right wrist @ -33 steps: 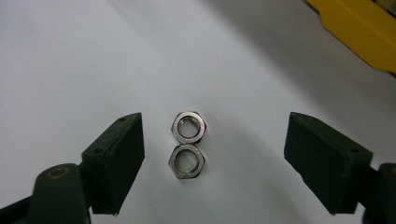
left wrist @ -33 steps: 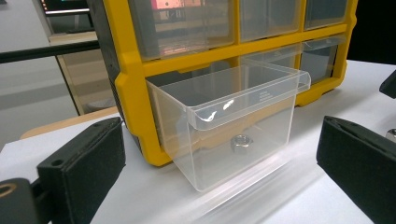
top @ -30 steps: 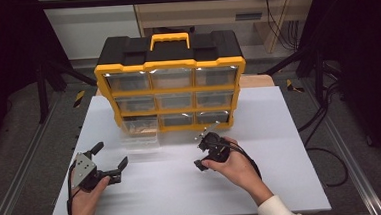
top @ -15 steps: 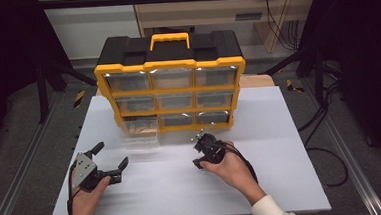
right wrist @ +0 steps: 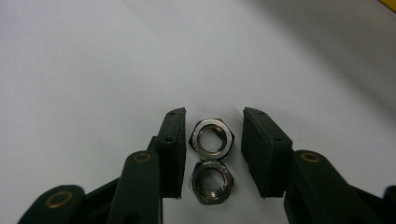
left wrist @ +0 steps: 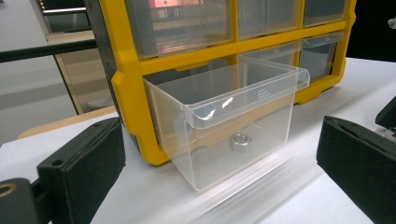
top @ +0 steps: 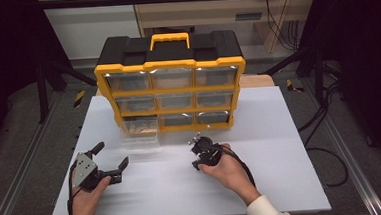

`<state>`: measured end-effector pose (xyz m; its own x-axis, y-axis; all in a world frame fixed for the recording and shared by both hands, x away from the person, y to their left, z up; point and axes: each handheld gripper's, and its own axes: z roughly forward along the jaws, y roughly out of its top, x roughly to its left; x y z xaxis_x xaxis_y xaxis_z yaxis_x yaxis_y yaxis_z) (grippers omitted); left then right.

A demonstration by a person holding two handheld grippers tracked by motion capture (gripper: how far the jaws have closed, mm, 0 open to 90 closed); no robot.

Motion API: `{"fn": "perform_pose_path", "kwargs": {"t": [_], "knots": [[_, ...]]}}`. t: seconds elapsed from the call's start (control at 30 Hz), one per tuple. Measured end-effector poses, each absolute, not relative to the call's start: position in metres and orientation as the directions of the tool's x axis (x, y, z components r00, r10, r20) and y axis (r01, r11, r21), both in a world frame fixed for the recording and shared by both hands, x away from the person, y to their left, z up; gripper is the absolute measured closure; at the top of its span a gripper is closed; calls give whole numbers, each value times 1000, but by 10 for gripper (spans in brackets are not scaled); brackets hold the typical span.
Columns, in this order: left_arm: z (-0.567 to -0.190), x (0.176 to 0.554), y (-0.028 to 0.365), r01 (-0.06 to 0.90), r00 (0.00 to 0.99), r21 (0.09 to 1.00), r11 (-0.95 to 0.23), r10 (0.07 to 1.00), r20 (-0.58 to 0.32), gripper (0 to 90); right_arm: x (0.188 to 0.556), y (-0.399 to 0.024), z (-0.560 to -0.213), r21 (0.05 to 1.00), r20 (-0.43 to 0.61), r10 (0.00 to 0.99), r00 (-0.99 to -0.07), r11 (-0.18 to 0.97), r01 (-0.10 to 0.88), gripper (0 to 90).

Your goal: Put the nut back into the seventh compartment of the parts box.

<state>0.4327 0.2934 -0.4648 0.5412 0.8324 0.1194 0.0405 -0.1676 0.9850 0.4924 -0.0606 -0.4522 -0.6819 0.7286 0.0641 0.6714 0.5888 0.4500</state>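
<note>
Two steel hex nuts, one [right wrist: 213, 136] just beyond the other [right wrist: 211, 184], lie on the white table. My right gripper [right wrist: 212, 116] points down over them with both nuts between its jaws. The jaws have just been closing. The left pad [right wrist: 173, 140] is at the upper nut's edge, and a thin gap remains at the right pad [right wrist: 258, 144]. In the high view the right gripper [top: 201, 149] is in front of the yellow and black organizer [top: 171, 88]. My left gripper [top: 112, 155] rests open on the table, facing the pulled-out clear drawer [left wrist: 233, 107], which holds one nut [left wrist: 240, 142].
The organizer stands at the back of the white table [top: 281, 147], with its other clear drawers pushed in. The pulled-out drawer [top: 140, 135] juts from the bottom left slot. Dark frame rails and cables run along both sides of the table.
The right gripper has shifted slightly left and its jaws have narrowed. The left gripper has stayed still.
</note>
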Motion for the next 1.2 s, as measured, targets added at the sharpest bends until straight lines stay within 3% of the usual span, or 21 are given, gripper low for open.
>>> {"fn": "perform_pose_path", "kwargs": {"t": [0.3, 1.0, 1.2], "knots": [[-465, 433, 293, 40, 541, 985, -168, 832, 121, 11, 492, -60, -454, 450, 44, 712, -701, 612, 650, 672], [-465, 433, 293, 40, 542, 984, -172, 832, 123, 11, 490, -56, -454, 452, 19, 692, -721, 638, 624, 703], [-465, 433, 294, 41, 540, 985, -168, 833, 120, 11, 492, -58, -451, 493, 12, 669, -743, 643, 587, 703]]}}
